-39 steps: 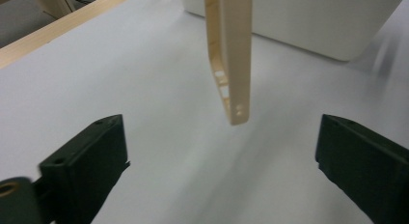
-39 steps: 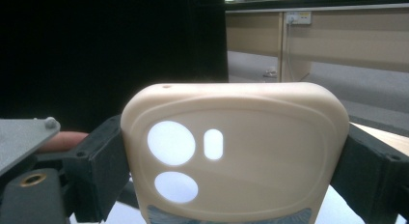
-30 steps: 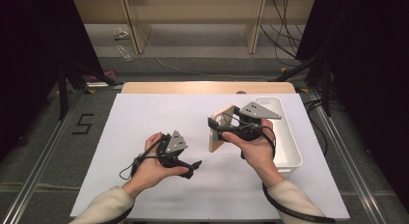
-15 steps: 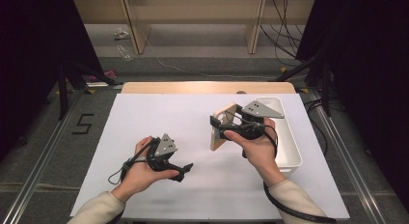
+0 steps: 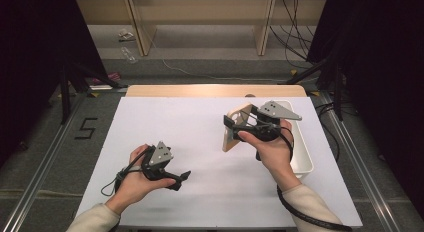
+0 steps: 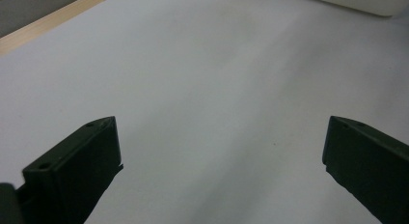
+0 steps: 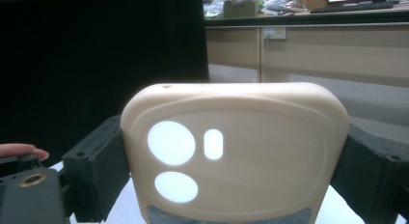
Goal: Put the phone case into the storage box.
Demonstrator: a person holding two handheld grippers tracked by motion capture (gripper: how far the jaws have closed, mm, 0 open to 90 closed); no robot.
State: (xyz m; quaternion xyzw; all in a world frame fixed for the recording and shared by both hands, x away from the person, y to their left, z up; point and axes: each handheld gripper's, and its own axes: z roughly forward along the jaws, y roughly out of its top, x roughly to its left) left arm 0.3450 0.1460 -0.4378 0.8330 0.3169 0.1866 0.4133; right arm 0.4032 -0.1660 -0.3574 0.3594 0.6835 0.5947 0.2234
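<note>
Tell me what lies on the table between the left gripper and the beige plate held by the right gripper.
Nothing: in the high view, only bare white table lies between the left gripper and the beige plate.

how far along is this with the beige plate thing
Done: the right tool has the beige cutout plate clamped by its side edges and lifted off the white table, beside the white bin. In hand: holding it upright. Left: setting it down somewhere; the left tool is open and empty over the table.
</note>
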